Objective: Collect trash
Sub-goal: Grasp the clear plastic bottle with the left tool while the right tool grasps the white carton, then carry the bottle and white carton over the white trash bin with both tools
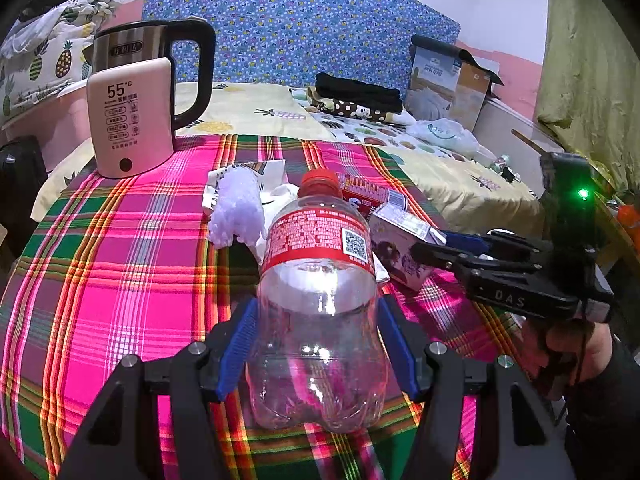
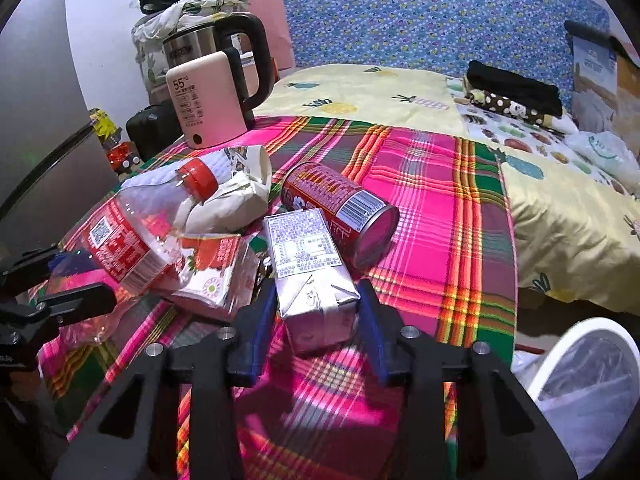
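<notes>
While the left gripper (image 1: 318, 344) clamped the empty bottle (image 1: 320, 280), cap at 12 o'clock, the right gripper (image 2: 318, 312) straddled the drink carton (image 2: 310, 256) on the plaid cloth (image 2: 420, 200). Carton's long axis ran 12–6; pads looked just touching, squeeze unconfirmed.

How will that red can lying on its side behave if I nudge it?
The red can lies on its side, so it will likely roll across the plaid cloth. It looks rigid, unlikely to crumple. Whether it is full cannot be told.

Pink-green plaid cloth (image 1: 120, 264), red-capped bottle (image 1: 320, 280)
</notes>
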Motion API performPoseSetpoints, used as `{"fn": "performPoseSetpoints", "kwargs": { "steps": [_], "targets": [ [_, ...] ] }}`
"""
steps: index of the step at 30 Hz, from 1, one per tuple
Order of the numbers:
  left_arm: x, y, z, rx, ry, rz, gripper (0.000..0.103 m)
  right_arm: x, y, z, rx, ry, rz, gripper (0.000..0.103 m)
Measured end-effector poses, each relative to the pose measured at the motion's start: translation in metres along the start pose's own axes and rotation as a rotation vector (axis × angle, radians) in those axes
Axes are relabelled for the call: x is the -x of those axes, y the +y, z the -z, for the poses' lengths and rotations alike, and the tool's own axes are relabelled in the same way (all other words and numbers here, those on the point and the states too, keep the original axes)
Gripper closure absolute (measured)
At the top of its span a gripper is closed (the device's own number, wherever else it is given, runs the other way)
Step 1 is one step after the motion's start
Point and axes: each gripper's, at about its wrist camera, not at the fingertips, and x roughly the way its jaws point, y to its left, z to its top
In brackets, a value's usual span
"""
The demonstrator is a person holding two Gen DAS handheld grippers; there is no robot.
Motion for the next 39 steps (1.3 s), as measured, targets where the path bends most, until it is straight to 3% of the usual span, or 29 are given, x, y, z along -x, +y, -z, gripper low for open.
{"fn": "performPoseSetpoints", "kwargs": {
  "steps": [18,39],
  "targets": [
    [0.016,-0.043,0.014,-0.045,0.003,0.048,0.040,0.065,-0.003,0.042,-0.172,-0.077,0.072,0.062],
    [-0.011,-0.147,0.010,-0.213,0.053,0.195,0.040,0.118,-0.055,0.090,-0.351,-0.148,0.249,0.062]
  ]
}}
